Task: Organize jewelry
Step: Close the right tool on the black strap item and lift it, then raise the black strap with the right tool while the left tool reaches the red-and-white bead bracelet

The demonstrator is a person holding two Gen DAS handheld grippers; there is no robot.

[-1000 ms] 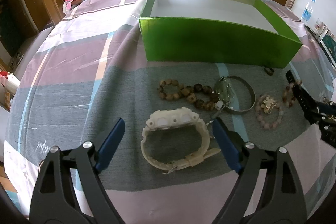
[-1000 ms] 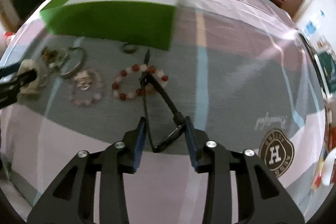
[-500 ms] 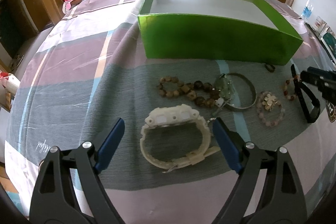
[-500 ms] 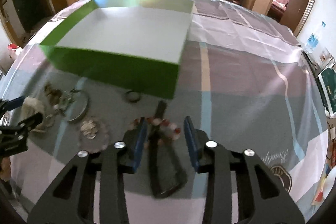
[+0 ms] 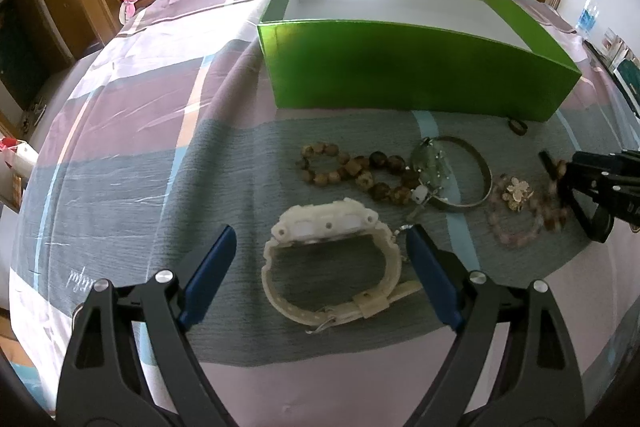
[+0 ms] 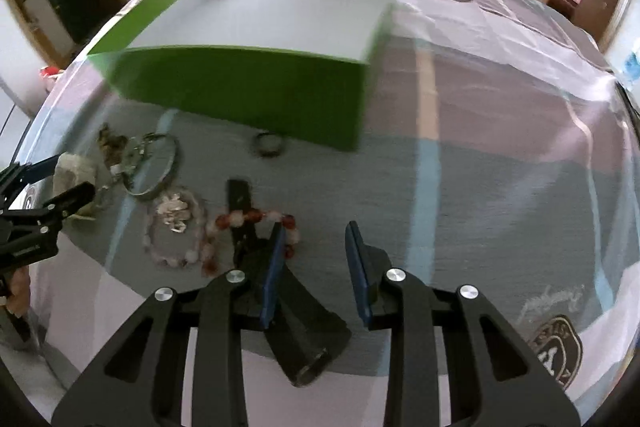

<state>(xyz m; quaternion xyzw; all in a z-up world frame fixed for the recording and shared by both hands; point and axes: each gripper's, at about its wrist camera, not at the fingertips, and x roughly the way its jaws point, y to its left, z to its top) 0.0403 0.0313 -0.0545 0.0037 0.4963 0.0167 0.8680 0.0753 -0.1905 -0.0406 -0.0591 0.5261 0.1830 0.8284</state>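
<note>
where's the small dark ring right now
The small dark ring lies on the tablecloth just before the green box's near right corner, beyond the silver bangle.

The right gripper (image 6: pixel 316 247) is hovering with jaws parted and nothing between them; the black strap (image 6: pixel 296 323) is lying just left of them, crossing the red-and-white bead bracelet (image 6: pixel 256 219).
</note>
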